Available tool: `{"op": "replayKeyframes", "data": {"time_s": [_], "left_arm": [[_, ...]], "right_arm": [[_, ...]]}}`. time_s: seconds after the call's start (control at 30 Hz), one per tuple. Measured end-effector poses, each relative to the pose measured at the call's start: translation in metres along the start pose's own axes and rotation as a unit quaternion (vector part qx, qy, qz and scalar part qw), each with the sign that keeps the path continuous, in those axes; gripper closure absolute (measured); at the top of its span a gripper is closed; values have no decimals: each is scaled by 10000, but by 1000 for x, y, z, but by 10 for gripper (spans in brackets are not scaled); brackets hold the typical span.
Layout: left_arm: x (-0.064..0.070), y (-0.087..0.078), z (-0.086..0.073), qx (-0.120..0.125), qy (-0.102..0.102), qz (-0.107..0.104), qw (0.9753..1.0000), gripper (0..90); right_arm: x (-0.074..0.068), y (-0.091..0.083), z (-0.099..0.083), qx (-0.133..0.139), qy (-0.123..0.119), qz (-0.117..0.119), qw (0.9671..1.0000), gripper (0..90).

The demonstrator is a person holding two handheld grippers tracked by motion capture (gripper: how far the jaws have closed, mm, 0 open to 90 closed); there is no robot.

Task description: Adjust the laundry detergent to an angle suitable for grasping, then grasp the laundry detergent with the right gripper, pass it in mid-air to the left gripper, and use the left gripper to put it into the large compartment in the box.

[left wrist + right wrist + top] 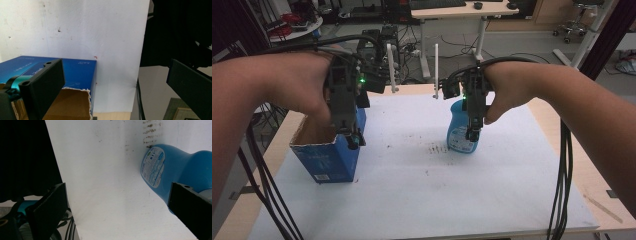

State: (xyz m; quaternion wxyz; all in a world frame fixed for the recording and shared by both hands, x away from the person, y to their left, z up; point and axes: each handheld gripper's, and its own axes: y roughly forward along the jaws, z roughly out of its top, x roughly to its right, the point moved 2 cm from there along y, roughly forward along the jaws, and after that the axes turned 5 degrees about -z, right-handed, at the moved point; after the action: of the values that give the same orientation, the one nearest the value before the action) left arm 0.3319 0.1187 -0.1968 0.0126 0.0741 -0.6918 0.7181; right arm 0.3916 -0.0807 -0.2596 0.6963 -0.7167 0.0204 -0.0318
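Observation:
A blue cardboard box with a torn open top stands at the left of the white sheet. My left gripper hangs over its right rim. In the left gripper view the box lies below, and the left gripper is open with nothing between its jaws. A blue bottle with a label stands right of centre. My right gripper hovers just above and in front of it. In the right gripper view the right gripper is open, and the bottle sits behind the right-hand jaw, not between the jaws.
Dark smudges mark the sheet left of the bottle. Two white posts rise at the table's far edge. Black cables trail down on the right, and more cables on the left. Bare wood borders the sheet.

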Motion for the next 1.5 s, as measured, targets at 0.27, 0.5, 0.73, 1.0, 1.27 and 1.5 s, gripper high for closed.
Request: {"op": "replayKeyframes", "data": {"time_s": [0.27,0.5,0.73,1.0,1.27,1.5], "left_arm": [[0,-2,0,6,27,23,10000,17],[-3,2,3,-29,40,-29,10000,17],[-6,3,4,-1,28,-21,10000,17],[-9,4,5,-3,-2,-38,10000,17],[-8,4,9,-29,39,-40,10000,17],[-8,4,9,-17,33,-44,10000,17]], "right_arm": [[2,-2,0,29,15,-23,10000,23],[1,0,-3,15,35,3,10000,23],[2,3,-6,32,36,33,10000,22],[0,2,-10,138,39,25,9999,22],[-1,3,-16,438,168,3,9989,22],[-2,-6,-32,1176,342,-111,9924,22]]}}
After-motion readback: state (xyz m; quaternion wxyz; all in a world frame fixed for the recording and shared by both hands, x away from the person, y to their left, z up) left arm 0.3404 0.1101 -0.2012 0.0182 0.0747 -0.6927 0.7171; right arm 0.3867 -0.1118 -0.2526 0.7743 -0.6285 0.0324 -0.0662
